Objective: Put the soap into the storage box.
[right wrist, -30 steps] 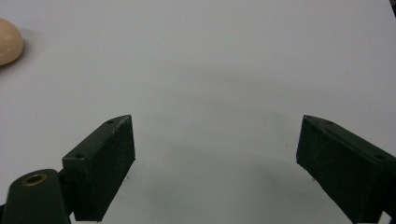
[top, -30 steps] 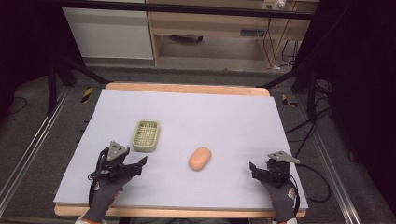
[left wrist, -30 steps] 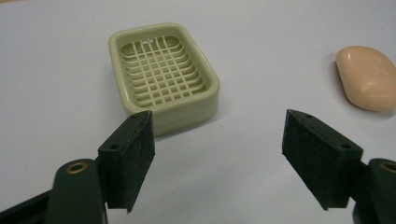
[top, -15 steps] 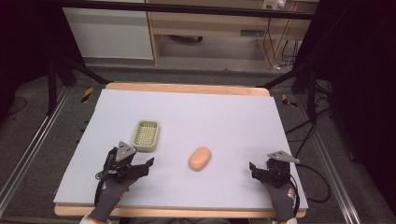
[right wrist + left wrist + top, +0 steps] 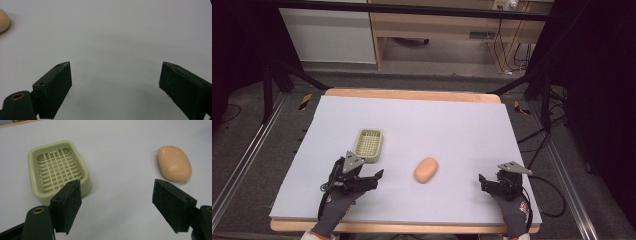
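**Both tongs open over the counter, soap and dish untouched**

The counter [image 5: 422, 120] is a pale sheet on a wooden-edged top, seen whole from the high view, with dark floor and cabling around it. On it lie two things, near each other but apart: a pale green soap dish [image 5: 368, 145] toward the left, and a peach-coloured bar of soap [image 5: 426, 169] near the middle.

The left tongs [image 5: 374, 178], held in a gloved hand, sit just in front of the dish and to the left of the soap. Their jaws have just been opening and stand fairly wide, with nothing between them. The left gripper view adds detail that the high view lacks: the dish [image 5: 58, 171] has a slotted grid floor and a raised rim, and lies flat beyond the left jaw; the soap [image 5: 174, 163] lies flat beyond the right jaw, clear of both pads.

The right tongs [image 5: 485, 181] rest near the counter's right front corner, well apart from the soap. The right gripper view shows their jaws spread wide over bare counter, with the edge of the soap [image 5: 3, 20] at the upper left of that frame.
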`<state>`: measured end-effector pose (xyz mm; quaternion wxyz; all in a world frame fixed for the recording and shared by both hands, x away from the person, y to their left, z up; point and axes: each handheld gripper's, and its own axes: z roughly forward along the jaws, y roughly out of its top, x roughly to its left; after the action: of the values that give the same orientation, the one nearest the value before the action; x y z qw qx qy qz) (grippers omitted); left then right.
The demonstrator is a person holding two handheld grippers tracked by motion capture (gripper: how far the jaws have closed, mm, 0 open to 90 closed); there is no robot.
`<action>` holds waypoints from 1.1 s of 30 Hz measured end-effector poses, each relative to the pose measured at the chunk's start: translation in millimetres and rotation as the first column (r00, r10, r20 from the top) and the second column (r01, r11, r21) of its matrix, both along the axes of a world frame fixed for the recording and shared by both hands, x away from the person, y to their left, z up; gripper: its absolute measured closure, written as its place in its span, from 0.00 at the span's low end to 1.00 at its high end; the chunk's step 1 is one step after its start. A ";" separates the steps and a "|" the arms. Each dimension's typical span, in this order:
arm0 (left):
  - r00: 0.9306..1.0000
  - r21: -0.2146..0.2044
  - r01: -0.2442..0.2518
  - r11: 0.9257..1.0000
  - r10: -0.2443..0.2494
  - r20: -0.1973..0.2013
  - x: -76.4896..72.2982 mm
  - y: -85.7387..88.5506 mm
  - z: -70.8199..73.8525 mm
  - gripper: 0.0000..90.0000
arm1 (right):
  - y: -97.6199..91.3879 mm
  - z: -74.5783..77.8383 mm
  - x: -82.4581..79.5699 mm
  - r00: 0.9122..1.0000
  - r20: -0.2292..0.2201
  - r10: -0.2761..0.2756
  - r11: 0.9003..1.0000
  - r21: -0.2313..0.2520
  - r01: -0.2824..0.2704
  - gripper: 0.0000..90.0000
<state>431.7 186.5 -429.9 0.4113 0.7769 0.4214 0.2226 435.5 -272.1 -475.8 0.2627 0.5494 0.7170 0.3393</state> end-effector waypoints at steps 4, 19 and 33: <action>1.000 -0.002 0.006 1.000 -0.006 0.005 1.6 -3.0 2.7 0.25 | -0.2 0.0 0.0 1.000 0.001 0.000 1.000 0.000 0.000 0.12; 0.999 -0.011 0.037 0.999 -0.036 0.030 13.4 -23.9 23.4 0.24 | -0.6 0.4 0.0 1.000 -0.001 -0.007 1.000 0.005 0.007 0.12; 0.997 0.010 0.072 0.997 -0.072 0.025 21.2 -47.7 25.2 0.23 | -1.1 0.7 0.1 1.000 0.004 -0.006 1.000 0.001 0.006 0.12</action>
<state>452.8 138.8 -404.7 0.4206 0.7907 0.3869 0.2194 435.6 -273.2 -475.2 0.2648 0.5508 0.7147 0.3401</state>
